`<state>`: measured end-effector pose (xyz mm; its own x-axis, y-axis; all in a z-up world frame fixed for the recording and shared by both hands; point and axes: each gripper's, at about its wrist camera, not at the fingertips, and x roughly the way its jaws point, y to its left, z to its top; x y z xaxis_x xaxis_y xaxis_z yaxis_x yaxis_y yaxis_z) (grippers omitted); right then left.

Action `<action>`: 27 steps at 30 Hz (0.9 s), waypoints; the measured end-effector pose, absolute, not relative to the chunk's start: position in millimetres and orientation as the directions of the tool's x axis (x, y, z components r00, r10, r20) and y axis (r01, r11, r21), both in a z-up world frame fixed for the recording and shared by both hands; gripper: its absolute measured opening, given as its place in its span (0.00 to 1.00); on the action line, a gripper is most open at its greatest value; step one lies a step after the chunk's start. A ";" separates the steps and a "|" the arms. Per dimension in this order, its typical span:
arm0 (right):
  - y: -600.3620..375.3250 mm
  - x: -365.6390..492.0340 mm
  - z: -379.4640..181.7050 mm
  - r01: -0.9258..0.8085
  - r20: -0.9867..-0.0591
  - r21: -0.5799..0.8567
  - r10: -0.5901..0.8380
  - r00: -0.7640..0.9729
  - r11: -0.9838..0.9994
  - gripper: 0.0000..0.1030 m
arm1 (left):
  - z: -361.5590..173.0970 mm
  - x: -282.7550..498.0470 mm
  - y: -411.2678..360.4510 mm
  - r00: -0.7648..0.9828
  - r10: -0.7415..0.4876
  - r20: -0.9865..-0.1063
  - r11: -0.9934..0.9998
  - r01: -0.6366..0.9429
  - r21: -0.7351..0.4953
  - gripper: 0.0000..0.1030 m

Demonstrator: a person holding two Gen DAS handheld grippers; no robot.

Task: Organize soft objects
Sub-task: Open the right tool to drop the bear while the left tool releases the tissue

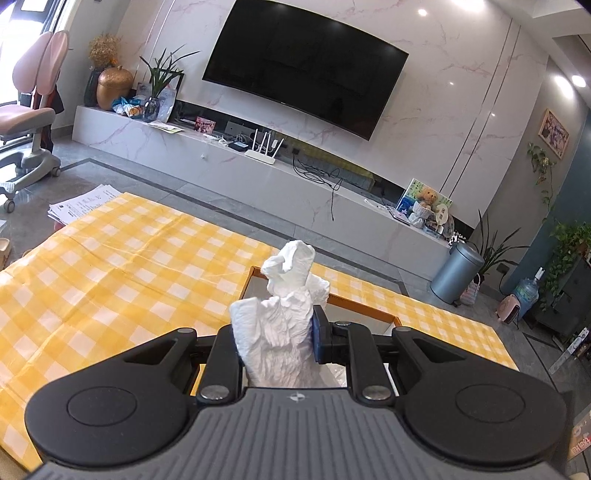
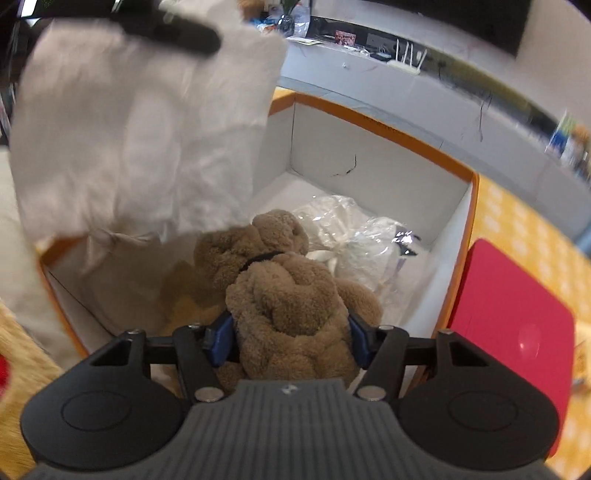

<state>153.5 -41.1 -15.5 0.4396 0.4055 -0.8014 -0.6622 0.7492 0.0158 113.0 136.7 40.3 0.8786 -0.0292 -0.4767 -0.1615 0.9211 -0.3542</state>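
My left gripper [image 1: 277, 330] is shut on a crumpled white cloth [image 1: 291, 280] that sticks up between its fingers, above the near edge of an orange-rimmed box [image 1: 362, 308]. In the right wrist view the same cloth [image 2: 140, 129] hangs blurred at the upper left over the box's left side, with a black finger [image 2: 177, 35] of the left gripper across its top. My right gripper [image 2: 290, 336] is shut on a brown plush toy [image 2: 291, 306], its blue pads pressed into both sides. The toy hangs inside the box's [image 2: 384, 122] opening. A clear plastic bag [image 2: 354, 229] of white stuff lies on the box floor.
A yellow checked tablecloth [image 1: 110, 277] covers the table under the box. A flat red lid or box [image 2: 509, 314] lies just right of the orange-rimmed box. A stack of papers [image 1: 85, 203] sits at the table's far left corner. Beyond are a TV console and an office chair [image 1: 29, 122].
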 end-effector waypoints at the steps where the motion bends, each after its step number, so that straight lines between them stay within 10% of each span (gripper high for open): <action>1: -42.7 153.4 -14.8 -0.655 -0.802 0.026 0.407 0.438 0.755 0.59 | 40.6 112.7 135.4 0.880 -0.028 -0.475 0.923 -0.159 -0.350 0.20; 10: -28.1 125.0 -15.3 -0.634 -0.763 -0.204 0.284 0.580 0.746 0.90 | 34.4 121.1 131.7 0.889 -0.036 -0.456 0.938 -0.127 -0.322 0.20; 27: -117.2 161.3 9.1 -0.372 -0.640 0.307 0.479 0.600 0.876 0.97 | -16.4 173.1 108.3 0.778 -0.027 -0.627 0.975 -0.119 -0.190 0.20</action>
